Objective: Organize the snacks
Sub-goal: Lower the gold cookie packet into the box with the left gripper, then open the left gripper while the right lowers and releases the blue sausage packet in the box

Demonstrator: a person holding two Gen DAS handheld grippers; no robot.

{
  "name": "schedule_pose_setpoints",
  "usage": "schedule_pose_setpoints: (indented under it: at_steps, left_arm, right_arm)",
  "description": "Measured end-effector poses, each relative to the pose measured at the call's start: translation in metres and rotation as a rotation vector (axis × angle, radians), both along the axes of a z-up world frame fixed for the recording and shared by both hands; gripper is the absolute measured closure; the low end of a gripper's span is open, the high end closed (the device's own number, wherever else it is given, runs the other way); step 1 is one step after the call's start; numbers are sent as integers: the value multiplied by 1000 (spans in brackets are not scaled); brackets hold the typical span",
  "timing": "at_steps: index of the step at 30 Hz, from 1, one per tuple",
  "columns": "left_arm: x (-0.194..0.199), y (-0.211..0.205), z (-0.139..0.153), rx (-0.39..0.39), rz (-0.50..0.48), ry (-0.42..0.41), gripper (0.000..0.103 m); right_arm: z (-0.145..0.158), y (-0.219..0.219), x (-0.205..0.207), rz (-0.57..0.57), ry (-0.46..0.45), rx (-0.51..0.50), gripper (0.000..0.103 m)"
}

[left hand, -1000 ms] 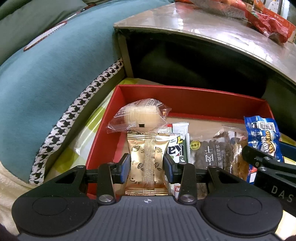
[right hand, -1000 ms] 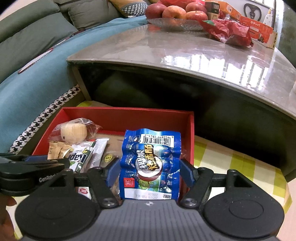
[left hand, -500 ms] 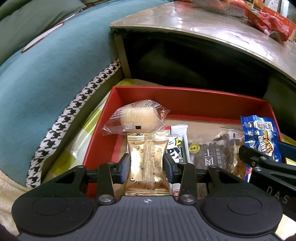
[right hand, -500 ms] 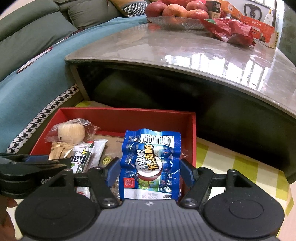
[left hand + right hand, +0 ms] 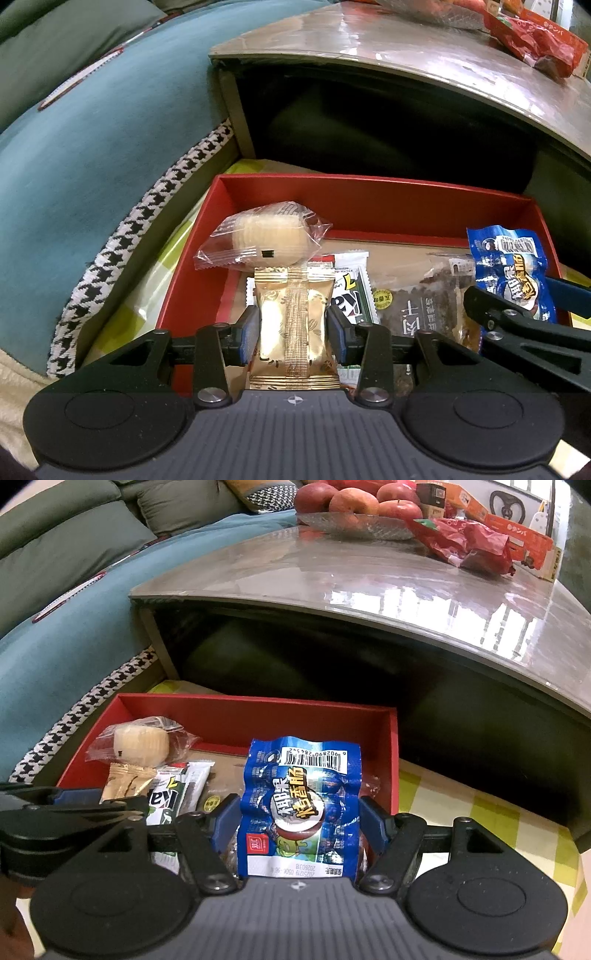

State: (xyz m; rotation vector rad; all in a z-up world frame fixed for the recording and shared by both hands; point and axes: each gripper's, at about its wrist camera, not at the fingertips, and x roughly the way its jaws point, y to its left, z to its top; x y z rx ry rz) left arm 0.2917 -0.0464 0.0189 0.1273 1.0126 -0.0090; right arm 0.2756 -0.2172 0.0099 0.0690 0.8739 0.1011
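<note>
Left gripper (image 5: 293, 328) clamps gold packet (image 5: 291, 325), right gripper (image 5: 299, 821) blue packet (image 5: 301, 808), above red box (image 5: 369, 206)'s crowded near half

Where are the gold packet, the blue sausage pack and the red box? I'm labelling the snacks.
gold packet (image 5: 291, 325), left wrist view, centre seam.
blue sausage pack (image 5: 299, 805), right wrist view, printed front.
red box (image 5: 255, 716), right wrist view, far wall.
</note>
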Motion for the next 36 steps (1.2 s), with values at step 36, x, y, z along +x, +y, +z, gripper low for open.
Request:
schedule_pose_setpoints:
  at_steps: [36]
  left_arm:
    - [-8,2,3,40,-10,-4,45]
  right_arm:
    - [0,7,-4,5,16,-18,29]
